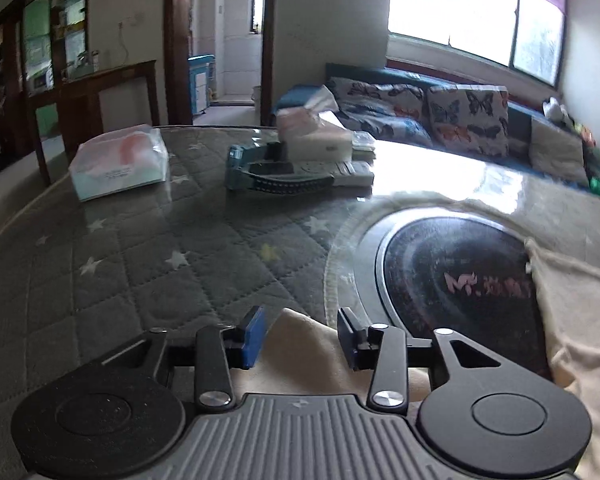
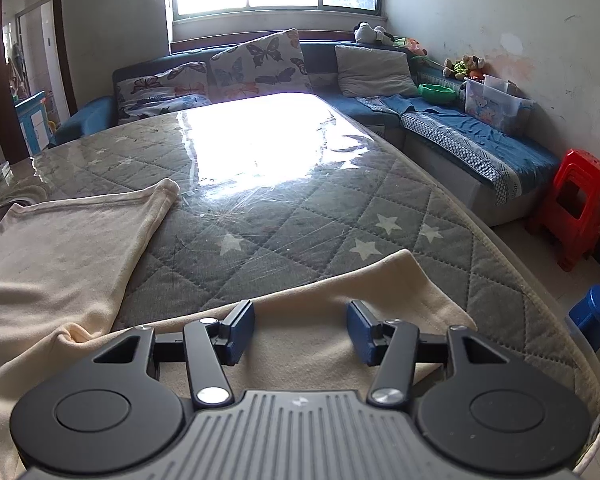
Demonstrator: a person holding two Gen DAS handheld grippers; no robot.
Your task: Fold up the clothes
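Note:
A cream garment (image 2: 60,264) lies spread on a table covered by a grey quilted star cloth (image 2: 300,216) under a shiny clear sheet. One folded part reaches toward the table's middle, and another part lies along the near edge. My right gripper (image 2: 300,330) hovers open over that near part, with cloth under the gap and neither pad pressing on it. In the left wrist view a corner of the cream garment (image 1: 296,324) pokes up between the blue pads of my left gripper (image 1: 301,338). That gripper stands open, with a clear gap on both sides of the cloth.
A dark round cooktop (image 1: 456,280) is set into the table, partly covered by the garment. Tissue packs (image 1: 120,164) and a blue device (image 1: 284,176) sit at the far side. A sofa with butterfly cushions (image 2: 260,60) borders the table, and a red stool (image 2: 576,208) stands on the right.

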